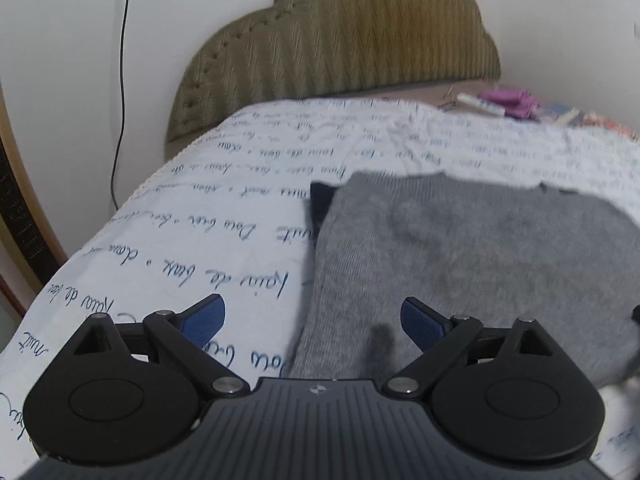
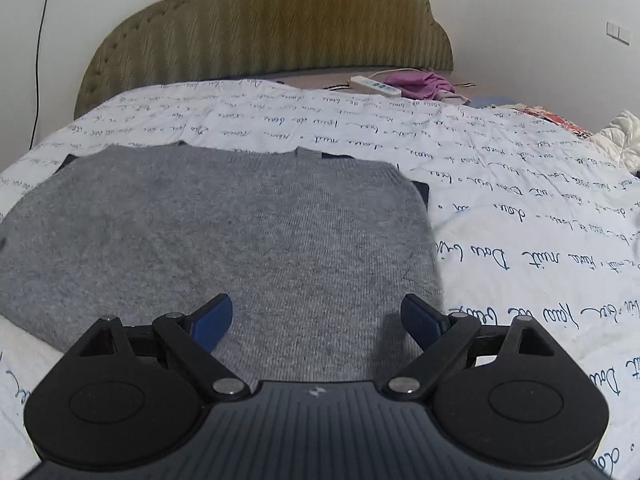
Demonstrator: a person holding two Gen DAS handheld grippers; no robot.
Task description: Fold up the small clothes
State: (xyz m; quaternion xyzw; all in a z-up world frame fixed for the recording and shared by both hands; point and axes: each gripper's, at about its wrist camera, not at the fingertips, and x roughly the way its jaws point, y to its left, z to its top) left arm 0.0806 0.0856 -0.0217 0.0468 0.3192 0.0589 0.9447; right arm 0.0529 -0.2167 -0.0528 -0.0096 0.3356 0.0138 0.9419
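Observation:
A grey knit garment (image 1: 472, 256) lies flat on the bed, folded into a rough rectangle, with a dark navy edge (image 1: 322, 204) showing from under its far corners. It also shows in the right wrist view (image 2: 224, 236). My left gripper (image 1: 314, 320) is open and empty, hovering over the garment's near left edge. My right gripper (image 2: 316, 320) is open and empty, over the garment's near right part. Each has blue pads (image 1: 204, 322) (image 2: 420, 324) spread wide.
The bed has a white sheet (image 2: 520, 248) printed with dark handwriting and an olive padded headboard (image 2: 272, 28). A power strip (image 2: 374, 85), a purple cloth (image 2: 420, 82) and other items lie at the far right. A cable (image 1: 122, 80) hangs from a wall socket at left.

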